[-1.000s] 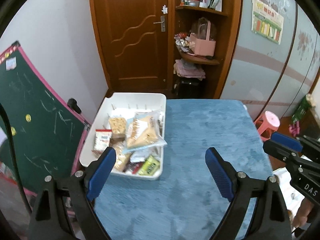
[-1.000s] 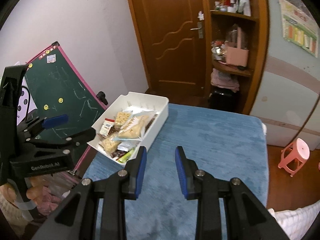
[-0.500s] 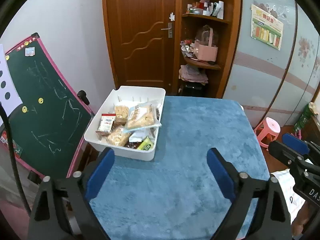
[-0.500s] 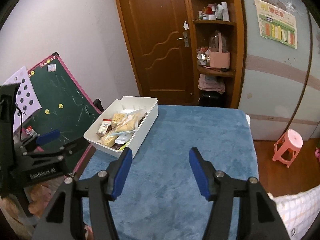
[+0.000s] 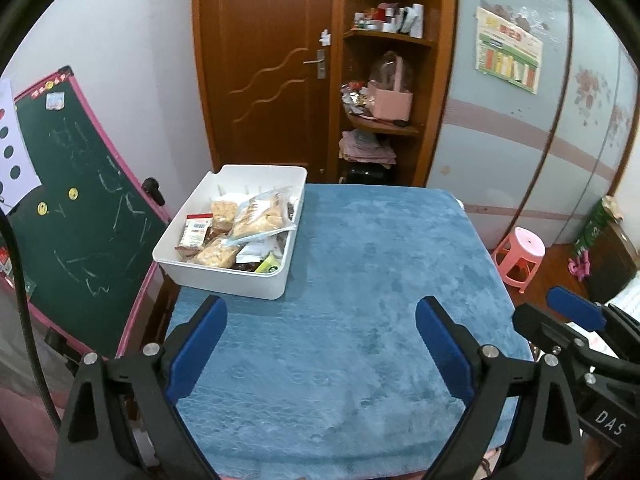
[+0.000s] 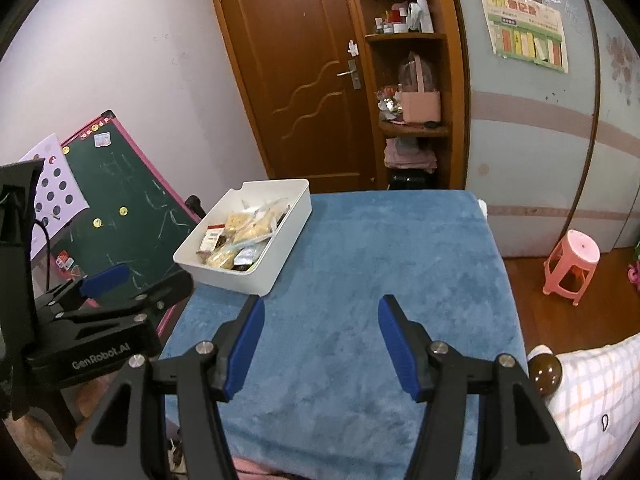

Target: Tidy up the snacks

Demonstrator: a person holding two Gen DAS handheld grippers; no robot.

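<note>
Blue tablecloth (image 5: 360, 280) is lying bare; snacks (image 5: 240, 232) are sitting heaped in the white bin (image 5: 224, 272). Left gripper (image 5: 320, 344) and right gripper (image 6: 320, 344) are hovering wide, holding nothing, so gathering looks finished.

Two hand-held grippers, matte black frames with triangular cut-outs and silver screw heads at the pivots. Left gripper (image 5: 321, 344): blue pads on both fingers (image 5: 196, 354), black cable at nine o'clock. Right gripper (image 6: 321, 346): same blue-padded fingers (image 6: 244, 346). White lettering "GenRobot.AI" and "DAS" on the bodies.
</note>
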